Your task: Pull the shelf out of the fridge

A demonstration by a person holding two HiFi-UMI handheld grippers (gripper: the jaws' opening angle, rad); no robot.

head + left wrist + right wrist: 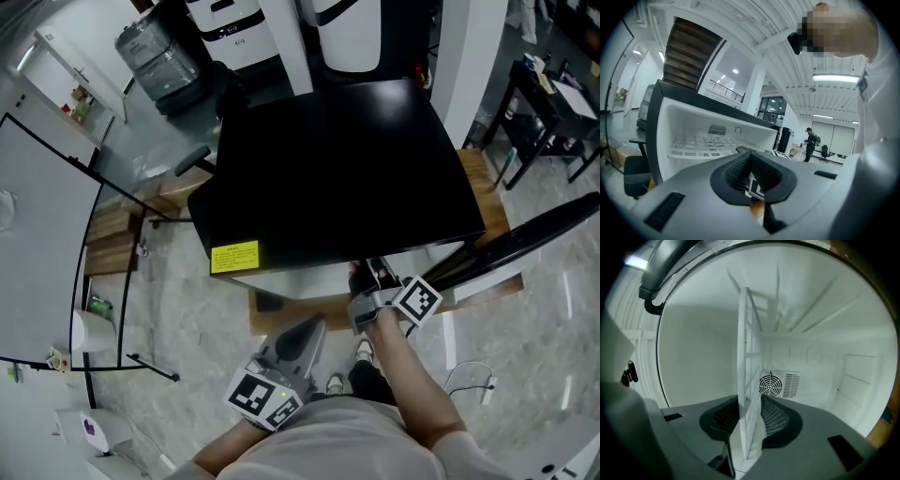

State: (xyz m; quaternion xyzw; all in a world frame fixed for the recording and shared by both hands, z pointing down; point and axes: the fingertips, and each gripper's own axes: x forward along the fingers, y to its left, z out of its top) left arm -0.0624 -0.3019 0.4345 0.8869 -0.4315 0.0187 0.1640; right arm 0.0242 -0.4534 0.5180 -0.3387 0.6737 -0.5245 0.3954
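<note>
A small black fridge (337,169) stands in front of me, its door (525,239) swung open to the right. Its white grid shelf (698,145) lies level inside the white interior. My right gripper (373,272) reaches in under the fridge top, so its fingertips are hidden in the head view. In the right gripper view the shelf (749,380) runs edge-on between the jaws of my right gripper (751,420). Those jaws stand wide and the pads do not press on it. My left gripper (305,333) hangs back near my body, shut and empty (751,176).
The fridge rests on a wooden platform (291,314) and carries a yellow label (234,256). A round fan vent (770,384) sits in the rear wall. A glass panel on a stand (47,253) is at the left and a black table (553,112) at the right.
</note>
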